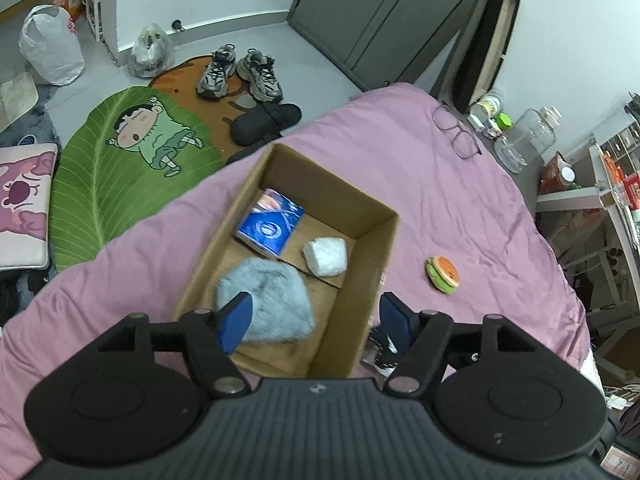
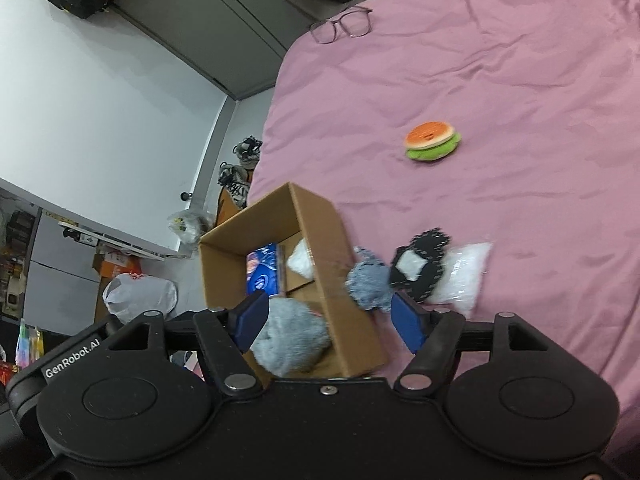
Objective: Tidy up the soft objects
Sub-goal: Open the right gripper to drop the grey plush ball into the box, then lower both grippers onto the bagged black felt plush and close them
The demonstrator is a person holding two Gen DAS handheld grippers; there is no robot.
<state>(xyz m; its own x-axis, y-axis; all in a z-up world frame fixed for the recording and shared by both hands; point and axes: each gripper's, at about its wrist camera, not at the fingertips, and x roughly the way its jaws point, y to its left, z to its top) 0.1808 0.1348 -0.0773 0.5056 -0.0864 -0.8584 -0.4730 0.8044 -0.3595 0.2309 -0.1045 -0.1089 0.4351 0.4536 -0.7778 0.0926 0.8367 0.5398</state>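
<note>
An open cardboard box [image 1: 368,208] sits on the pink bed. It holds a blue tissue pack [image 1: 270,226], a white pouch [image 1: 326,256] and a grey fluffy item [image 1: 266,300]. The box also shows in the right wrist view [image 2: 324,220]. A plush burger [image 1: 442,274] lies right of the box, also in the right wrist view [image 2: 432,140]. Beside the box lie a blue-grey knit piece [image 2: 370,282], a black-and-white piece [image 2: 418,268] and a clear white packet [image 2: 464,272]. My left gripper [image 1: 316,320] is open above the box. My right gripper [image 2: 332,318] is open over the box's near wall.
Glasses [image 1: 458,134] lie at the bed's far edge, with jars and bottles [image 1: 520,140] beyond. On the floor are a green leaf rug [image 1: 120,168], sneakers [image 1: 240,72], black slippers [image 1: 264,122] and plastic bags [image 1: 50,46]. A grey wardrobe [image 1: 384,12] stands behind.
</note>
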